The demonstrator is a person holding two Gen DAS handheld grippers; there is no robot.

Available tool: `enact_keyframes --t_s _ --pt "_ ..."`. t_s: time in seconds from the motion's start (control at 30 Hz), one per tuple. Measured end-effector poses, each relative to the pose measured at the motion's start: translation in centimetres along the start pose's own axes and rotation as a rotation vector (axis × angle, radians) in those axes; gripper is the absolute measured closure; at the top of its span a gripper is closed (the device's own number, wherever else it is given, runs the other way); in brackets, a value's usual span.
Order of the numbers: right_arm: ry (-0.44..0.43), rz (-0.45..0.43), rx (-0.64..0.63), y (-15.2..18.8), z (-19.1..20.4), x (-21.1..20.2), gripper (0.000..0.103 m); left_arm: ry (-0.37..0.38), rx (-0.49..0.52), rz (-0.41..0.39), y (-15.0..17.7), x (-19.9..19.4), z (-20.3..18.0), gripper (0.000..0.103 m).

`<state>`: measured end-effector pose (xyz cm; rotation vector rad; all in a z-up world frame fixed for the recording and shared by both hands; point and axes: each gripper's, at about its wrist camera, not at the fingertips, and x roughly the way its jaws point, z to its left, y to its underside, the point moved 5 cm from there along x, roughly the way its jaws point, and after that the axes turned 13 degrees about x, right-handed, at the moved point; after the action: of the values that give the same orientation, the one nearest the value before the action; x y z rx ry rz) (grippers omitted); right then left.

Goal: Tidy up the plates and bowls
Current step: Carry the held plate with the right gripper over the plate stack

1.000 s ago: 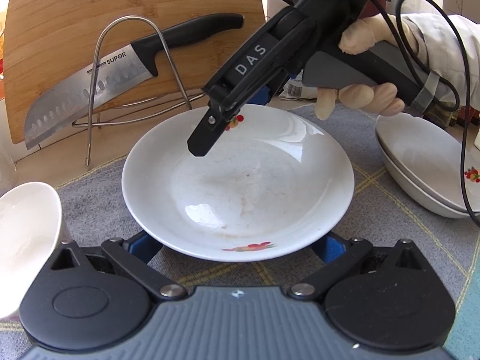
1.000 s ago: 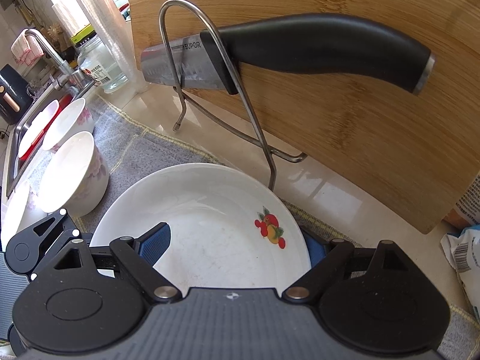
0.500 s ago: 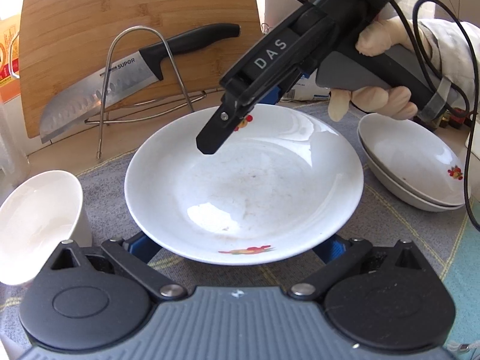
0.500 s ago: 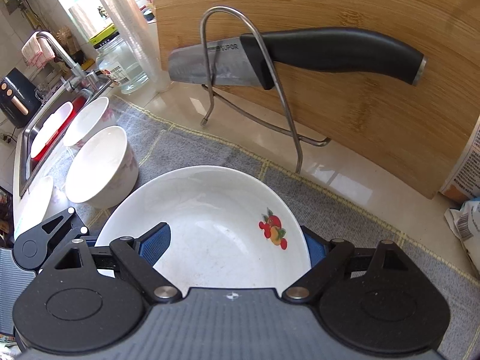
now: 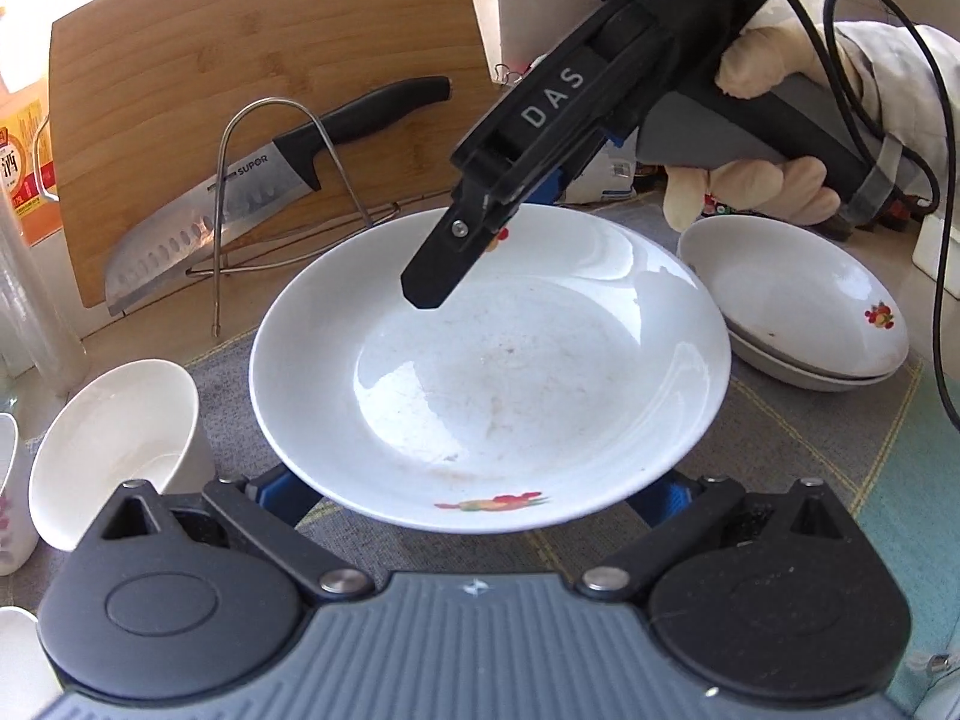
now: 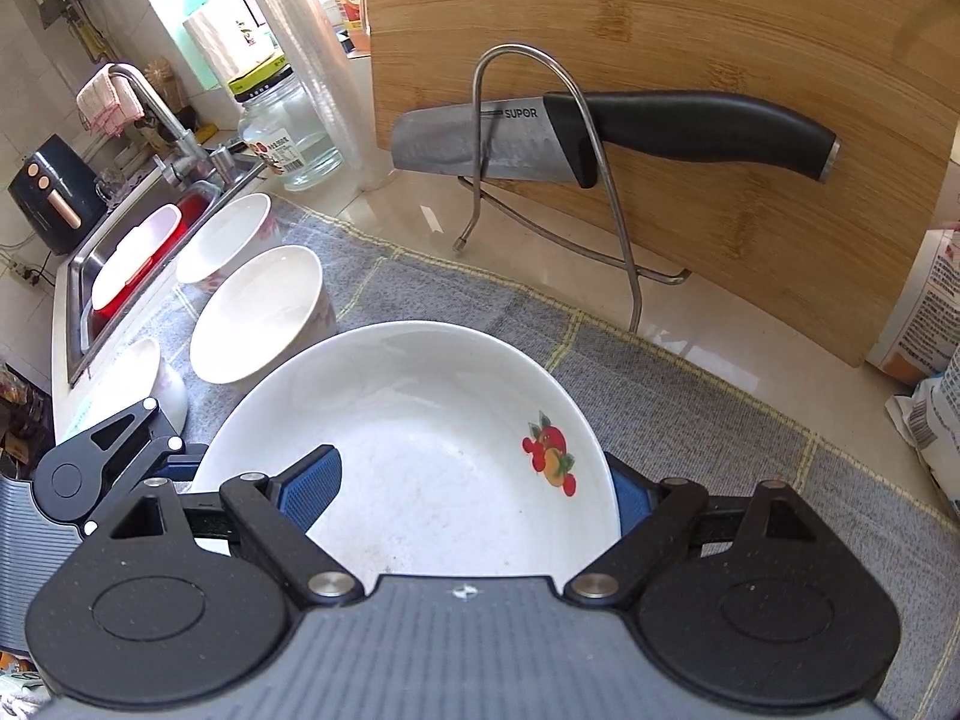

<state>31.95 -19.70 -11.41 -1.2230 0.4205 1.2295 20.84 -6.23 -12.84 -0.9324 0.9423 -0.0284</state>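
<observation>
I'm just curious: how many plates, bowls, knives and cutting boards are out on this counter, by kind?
Plates: 3 (1 held plate, 2 stacked plates)
Bowls: 3
Knife: 1
Cutting board: 1
Total: 8

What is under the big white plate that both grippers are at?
Under the plate the grey mat shows at its edges. The patch straight beneath it is covered, so nothing can be told there.

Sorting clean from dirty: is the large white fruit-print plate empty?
Empty of food: the large white fruit-print plate holds nothing, only faint brownish smears on its surface.
</observation>
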Motion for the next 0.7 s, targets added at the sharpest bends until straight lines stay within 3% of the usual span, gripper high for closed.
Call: enact_keyframes --t_s 0.7 --pt "0.051 -0.078 0.046 3.9 -2.0 -5.9 0.010 0.064 0.070 -0.037 -3.4 -0.4 -3.8 0.001"
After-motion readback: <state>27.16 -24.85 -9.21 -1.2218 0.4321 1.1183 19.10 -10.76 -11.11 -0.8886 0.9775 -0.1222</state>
